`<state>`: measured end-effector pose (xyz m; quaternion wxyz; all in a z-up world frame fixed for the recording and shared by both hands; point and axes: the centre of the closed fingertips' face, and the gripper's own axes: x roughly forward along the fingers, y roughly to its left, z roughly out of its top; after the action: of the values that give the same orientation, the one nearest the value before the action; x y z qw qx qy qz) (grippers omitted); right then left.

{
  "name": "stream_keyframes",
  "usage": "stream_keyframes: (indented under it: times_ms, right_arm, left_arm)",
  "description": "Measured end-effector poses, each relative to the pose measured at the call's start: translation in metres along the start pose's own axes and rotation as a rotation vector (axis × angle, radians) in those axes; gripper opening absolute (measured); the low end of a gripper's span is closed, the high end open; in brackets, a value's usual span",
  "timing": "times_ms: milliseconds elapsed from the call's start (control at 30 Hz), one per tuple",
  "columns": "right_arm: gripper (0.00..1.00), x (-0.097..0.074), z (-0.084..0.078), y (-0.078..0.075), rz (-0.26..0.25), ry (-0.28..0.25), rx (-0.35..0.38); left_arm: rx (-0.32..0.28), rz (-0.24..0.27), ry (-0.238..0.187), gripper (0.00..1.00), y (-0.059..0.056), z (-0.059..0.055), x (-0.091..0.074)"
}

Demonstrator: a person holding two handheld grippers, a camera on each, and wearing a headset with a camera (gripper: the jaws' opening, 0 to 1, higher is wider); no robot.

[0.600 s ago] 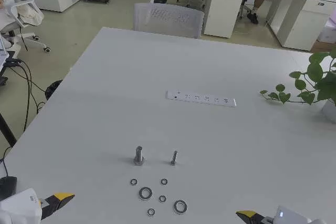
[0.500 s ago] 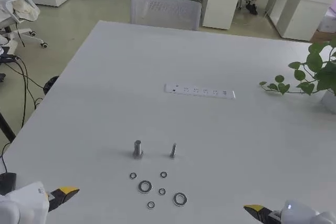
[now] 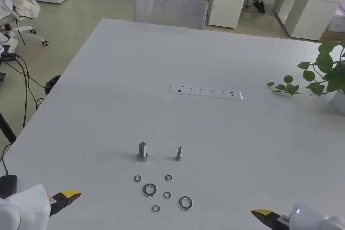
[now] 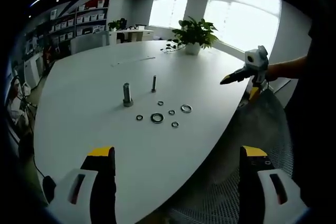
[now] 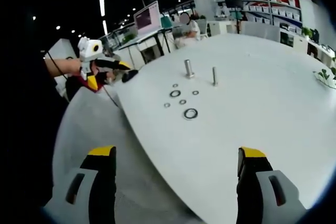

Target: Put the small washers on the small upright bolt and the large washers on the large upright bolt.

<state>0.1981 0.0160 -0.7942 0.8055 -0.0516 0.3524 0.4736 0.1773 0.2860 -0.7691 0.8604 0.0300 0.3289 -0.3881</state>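
Observation:
A large upright bolt [image 3: 142, 151] and a small upright bolt [image 3: 178, 153] stand side by side on the white table [image 3: 161, 63]. In front of them lie two large washers [image 3: 150, 189] [image 3: 186, 203] and several small washers [image 3: 137, 178]. My left gripper [image 3: 69, 196] hovers open at the near left edge, well short of the washers. My right gripper [image 3: 262, 215] is open at the near right edge. In the left gripper view the left gripper [image 4: 176, 153] faces the large bolt [image 4: 126, 94] and the washers [image 4: 157, 117]. In the right gripper view the right gripper [image 5: 176, 153] faces the washers [image 5: 190, 113]. Both hold nothing.
A white power strip [image 3: 206, 91] lies farther back on the table. A potted plant [image 3: 323, 74] trails leaves at the right edge. A grey chair [image 3: 171, 9] stands at the far side.
The head camera has tilted a little, shifting the picture. The bolts and washers lie as before. Both grippers stay open at the near edge.

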Motion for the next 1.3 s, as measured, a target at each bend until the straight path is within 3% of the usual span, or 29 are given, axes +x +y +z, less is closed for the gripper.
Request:
stream_keyframes:
  times_ms: [200,367,800,867,1300]
  right_arm:
    - [0.95,0.002,-0.004,-0.002,-0.007,0.041,-0.009]
    - [0.95,0.005,0.004,-0.001,-0.006,0.037,-0.02]
    - [0.93,0.028,0.024,0.006,0.026,0.088,-0.099]
    - [0.9,0.031,0.023,0.005,0.024,0.116,-0.111]
    - [0.88,0.058,0.043,-0.001,0.04,0.148,-0.155]
  left_arm:
    - [-0.027,0.004,-0.011,0.97,0.001,0.001,0.0]
    - [-0.009,0.01,0.007,0.97,0.002,-0.003,0.003]
    - [-0.003,0.025,-0.014,0.97,0.006,0.001,0.004]
    - [-0.005,0.042,-0.01,0.97,0.009,-0.001,0.004]
    - [0.0,0.049,-0.023,0.95,0.017,0.003,0.006]
